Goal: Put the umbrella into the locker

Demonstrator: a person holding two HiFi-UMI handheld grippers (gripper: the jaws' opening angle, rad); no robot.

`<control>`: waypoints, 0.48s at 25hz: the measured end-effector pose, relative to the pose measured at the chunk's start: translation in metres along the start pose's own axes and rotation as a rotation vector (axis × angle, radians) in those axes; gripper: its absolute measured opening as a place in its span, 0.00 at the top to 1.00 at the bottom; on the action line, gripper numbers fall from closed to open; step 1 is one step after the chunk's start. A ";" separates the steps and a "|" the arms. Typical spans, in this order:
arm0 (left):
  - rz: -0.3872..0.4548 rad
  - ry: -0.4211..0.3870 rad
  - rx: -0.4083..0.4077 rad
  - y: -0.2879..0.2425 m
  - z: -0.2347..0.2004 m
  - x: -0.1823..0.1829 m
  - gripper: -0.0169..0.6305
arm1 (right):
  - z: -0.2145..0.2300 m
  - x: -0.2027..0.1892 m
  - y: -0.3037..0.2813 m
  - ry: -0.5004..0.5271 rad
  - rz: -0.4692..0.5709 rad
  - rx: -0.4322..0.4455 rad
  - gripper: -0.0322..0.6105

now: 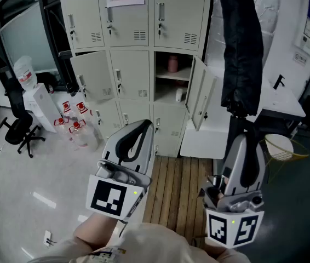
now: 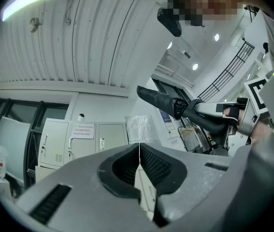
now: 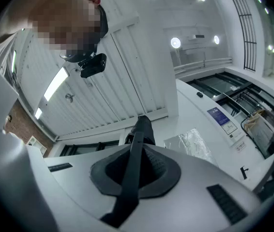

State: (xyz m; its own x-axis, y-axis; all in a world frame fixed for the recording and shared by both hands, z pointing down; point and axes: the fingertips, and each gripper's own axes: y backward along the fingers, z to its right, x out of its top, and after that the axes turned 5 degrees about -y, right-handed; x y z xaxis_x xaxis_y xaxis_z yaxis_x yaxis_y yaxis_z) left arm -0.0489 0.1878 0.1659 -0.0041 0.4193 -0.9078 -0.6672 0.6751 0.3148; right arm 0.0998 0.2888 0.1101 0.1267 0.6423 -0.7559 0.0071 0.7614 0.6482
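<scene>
nearest the camera, the left gripper point(image 1: 139, 131) has its jaws pressed together with nothing between them and hangs free on the left. beside it, the right gripper point(image 1: 241, 147) is clamped on the lower end of the umbrella point(image 1: 241, 53), a black furled one that rises from the jaws, tilted up and away. the right gripper view shows a narrow dark part of it running straight between the closed pads. the furled cloth looks soft and loose and would likely sag or swing, while the core inside should be stiff. it seems light, but most of its bulk stands beyond the jaws, so a hold at one end may let the far end wag or twist in the pads. the rigid handle or shaft is probably the better place to grip, not the fabric, and the free gripper could steady the cloth part. under both grippers lies a slatted wooden platform point(image 1: 179, 182). beyond it stands a bank of pale lockers point(image 1: 127, 15). one open locker point(image 1: 168, 92) in the middle row has its door point(image 1: 197, 92) swung out to the right and a pink thing point(image 1: 172, 63) on its shelf. the umbrella is well apart from that opening and not yet inside.
</scene>
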 end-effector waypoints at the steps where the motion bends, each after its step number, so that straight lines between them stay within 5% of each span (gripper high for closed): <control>1: -0.004 -0.009 0.003 0.001 -0.001 0.000 0.96 | -0.001 0.000 0.000 -0.001 0.001 0.000 0.93; 12: -0.005 -0.011 0.019 0.003 -0.004 -0.003 0.96 | -0.008 -0.009 0.000 -0.005 -0.018 0.013 0.93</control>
State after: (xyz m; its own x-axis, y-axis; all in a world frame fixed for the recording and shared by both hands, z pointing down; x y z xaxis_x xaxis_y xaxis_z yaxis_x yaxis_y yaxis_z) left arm -0.0539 0.1859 0.1682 0.0076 0.4227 -0.9063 -0.6533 0.6883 0.3155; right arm 0.0910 0.2837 0.1156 0.1317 0.6281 -0.7669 0.0218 0.7716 0.6357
